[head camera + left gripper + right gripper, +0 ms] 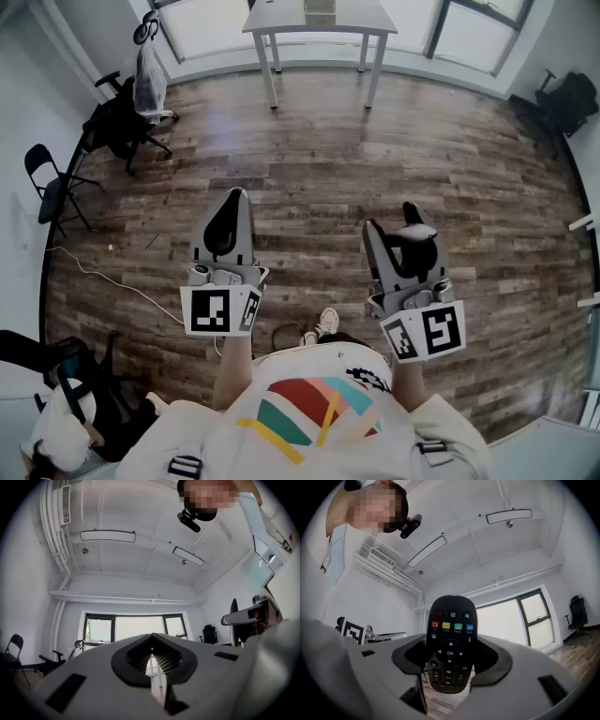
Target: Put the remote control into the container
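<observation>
Where the right tool (401, 242) is seen at 4 o'clock in the head view, the remote control (451, 625) is clamped between its jaws; the left tool (225, 225), at 8 o'clock, is pinched narrow.

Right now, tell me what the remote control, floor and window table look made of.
Remote control: matte black plastic, probably; moulded shell, coloured buttons.
Floor: wood-grain planks with a slight sheen; real wood or laminate, can't tell.
Table: smooth pale top, thin legs; painted metal or laminate, unclear.
</observation>
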`<state>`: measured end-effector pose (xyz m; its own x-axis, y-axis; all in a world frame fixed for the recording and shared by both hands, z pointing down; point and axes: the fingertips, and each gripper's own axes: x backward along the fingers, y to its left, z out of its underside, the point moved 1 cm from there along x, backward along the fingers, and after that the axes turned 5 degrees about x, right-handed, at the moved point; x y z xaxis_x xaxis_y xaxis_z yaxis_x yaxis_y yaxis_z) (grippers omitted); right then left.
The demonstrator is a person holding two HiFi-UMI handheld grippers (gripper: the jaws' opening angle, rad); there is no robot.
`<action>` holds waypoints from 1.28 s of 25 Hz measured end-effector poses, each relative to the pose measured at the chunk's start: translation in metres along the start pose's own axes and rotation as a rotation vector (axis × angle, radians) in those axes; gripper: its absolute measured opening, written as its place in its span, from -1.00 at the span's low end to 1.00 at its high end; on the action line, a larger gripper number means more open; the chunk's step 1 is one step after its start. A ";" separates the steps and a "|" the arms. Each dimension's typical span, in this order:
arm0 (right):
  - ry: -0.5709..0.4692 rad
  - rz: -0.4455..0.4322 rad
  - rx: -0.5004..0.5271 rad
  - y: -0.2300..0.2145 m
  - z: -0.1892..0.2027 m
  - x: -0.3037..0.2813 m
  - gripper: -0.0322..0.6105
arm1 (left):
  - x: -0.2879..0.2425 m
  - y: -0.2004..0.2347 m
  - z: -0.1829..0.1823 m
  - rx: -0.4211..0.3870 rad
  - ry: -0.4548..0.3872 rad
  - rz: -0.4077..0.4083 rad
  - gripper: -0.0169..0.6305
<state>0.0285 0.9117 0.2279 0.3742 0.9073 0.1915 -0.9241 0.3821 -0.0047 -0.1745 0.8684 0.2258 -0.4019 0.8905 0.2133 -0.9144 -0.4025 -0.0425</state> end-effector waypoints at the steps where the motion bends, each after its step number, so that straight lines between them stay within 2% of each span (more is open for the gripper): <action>1: -0.002 0.000 0.003 -0.001 0.001 -0.002 -0.10 | -0.003 0.000 0.001 -0.001 -0.002 0.000 -0.92; 6: -0.001 -0.001 0.035 -0.009 0.003 -0.007 -0.10 | -0.016 -0.002 0.004 -0.002 -0.004 0.008 -0.92; 13: -0.019 0.021 0.030 -0.033 0.001 -0.010 -0.10 | -0.033 -0.013 0.010 0.003 0.001 0.016 -0.92; 18: -0.035 0.000 0.025 -0.044 0.005 -0.012 -0.10 | -0.041 -0.016 0.011 0.002 -0.009 -0.010 -0.92; 26: 0.001 -0.060 -0.001 -0.054 0.021 -0.005 -0.10 | -0.031 -0.015 0.018 -0.017 0.012 -0.077 -0.92; 32: 0.028 -0.025 0.029 -0.072 0.027 -0.010 -0.10 | -0.047 -0.010 0.018 -0.036 0.014 -0.086 -0.92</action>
<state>0.0891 0.8704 0.2523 0.3987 0.9023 0.1640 -0.9162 0.3997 0.0283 -0.1452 0.8269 0.2335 -0.3224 0.9244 0.2037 -0.9465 -0.3170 -0.0597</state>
